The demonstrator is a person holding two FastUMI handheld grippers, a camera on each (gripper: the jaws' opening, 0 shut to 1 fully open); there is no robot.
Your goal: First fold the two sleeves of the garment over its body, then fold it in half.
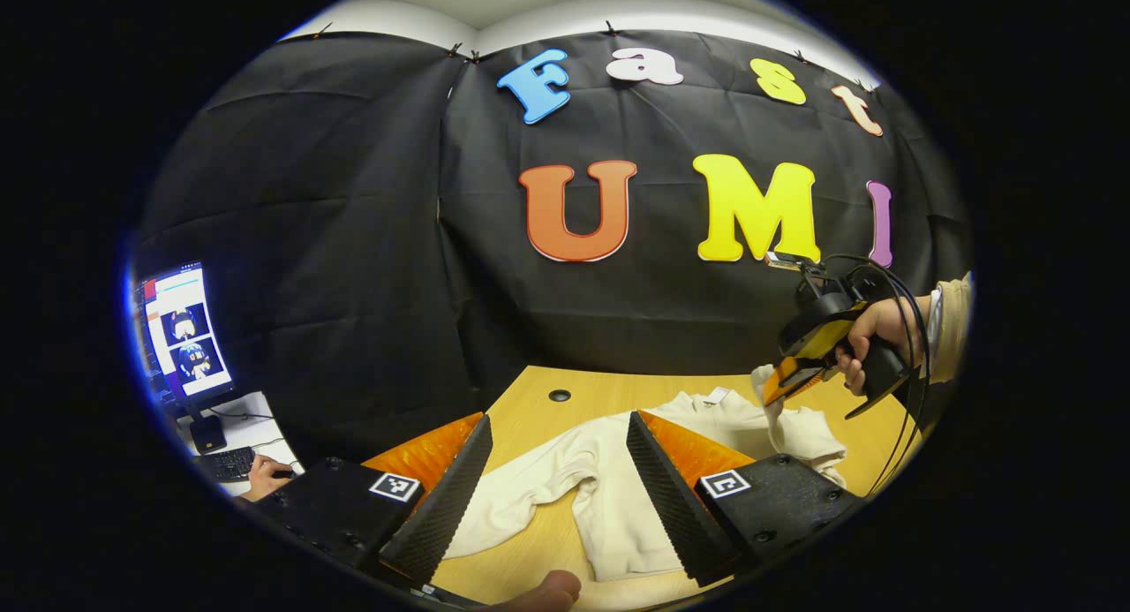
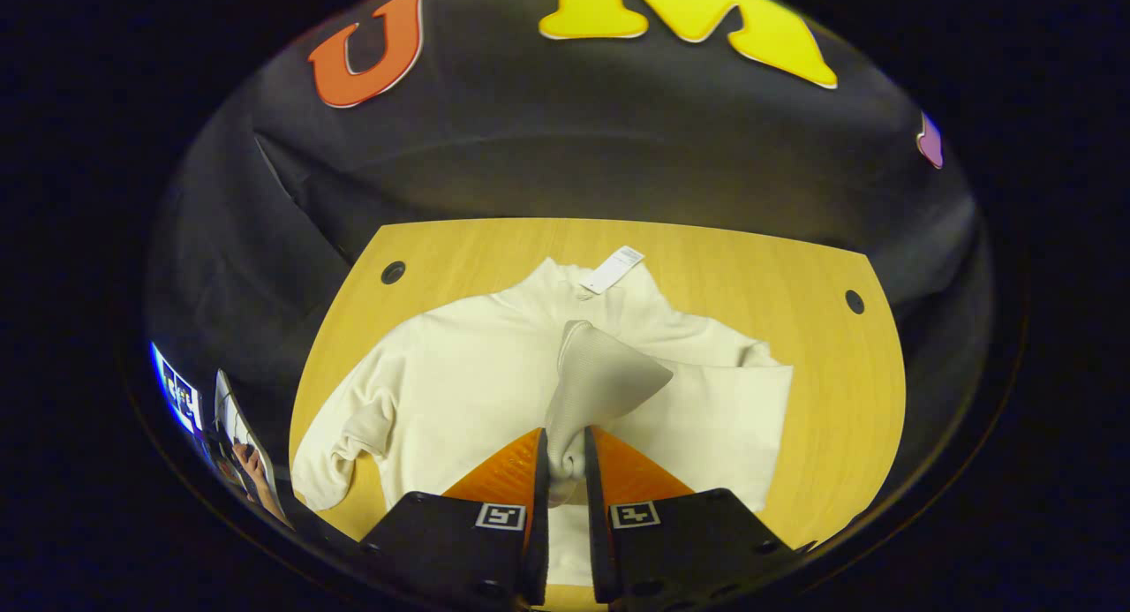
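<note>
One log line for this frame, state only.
right gripper: shut on sleeve, lifted over sweater | left gripper: open, above table | other sleeve: unfolded

Cream garment [image 2: 459, 391] with white tag [image 2: 612, 268] on yellow-tan wooden table [image 2: 830, 391]

No legible text on any object. White tag [image 2: 612, 268] at the collar of the cream garment [image 2: 459, 391]: print too small to make out. Square black-and-white coded markers [image 1: 395, 486] on the finger blocks of each hand-held gripper: patterns, not words. Monitor [image 1: 183, 329] at far left: content too small to tell.
</note>
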